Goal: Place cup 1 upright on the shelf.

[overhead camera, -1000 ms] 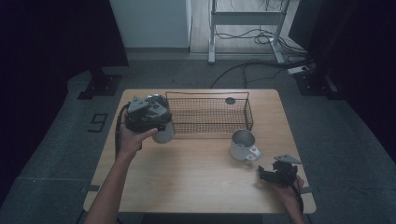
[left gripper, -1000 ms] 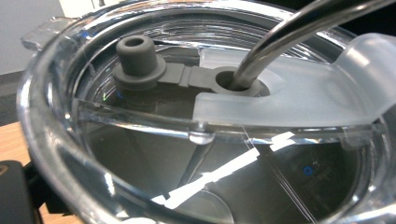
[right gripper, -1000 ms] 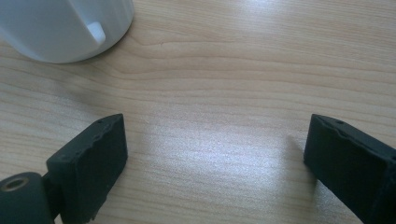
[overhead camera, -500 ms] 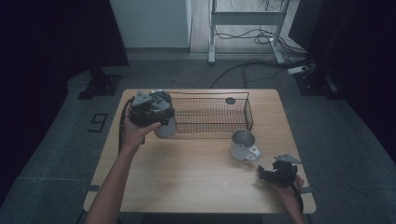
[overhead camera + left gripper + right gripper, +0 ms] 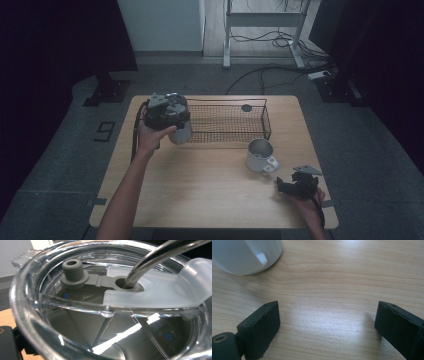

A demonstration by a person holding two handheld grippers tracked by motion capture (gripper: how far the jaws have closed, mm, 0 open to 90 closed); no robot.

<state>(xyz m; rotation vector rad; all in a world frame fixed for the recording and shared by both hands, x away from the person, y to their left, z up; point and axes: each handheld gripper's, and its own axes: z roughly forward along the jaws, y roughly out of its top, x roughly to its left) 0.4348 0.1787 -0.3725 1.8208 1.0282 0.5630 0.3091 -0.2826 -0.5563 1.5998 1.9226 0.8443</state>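
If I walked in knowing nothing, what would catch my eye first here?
Probably the left tool, lifted over the left end of the wire basket and carrying a steel tumbler; its own camera looks straight onto the clear lid with a metal straw through it. Next, the white mug standing on the wooden table, with the right tool resting nearby, jaws wide apart.

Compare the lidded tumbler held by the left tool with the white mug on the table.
The tumbler is lifted at the wire basket's left end; the mug stands on the table. The tumbler has a clear lid and metal straw; the mug is open-topped with a handle. Both are drinking vessels.
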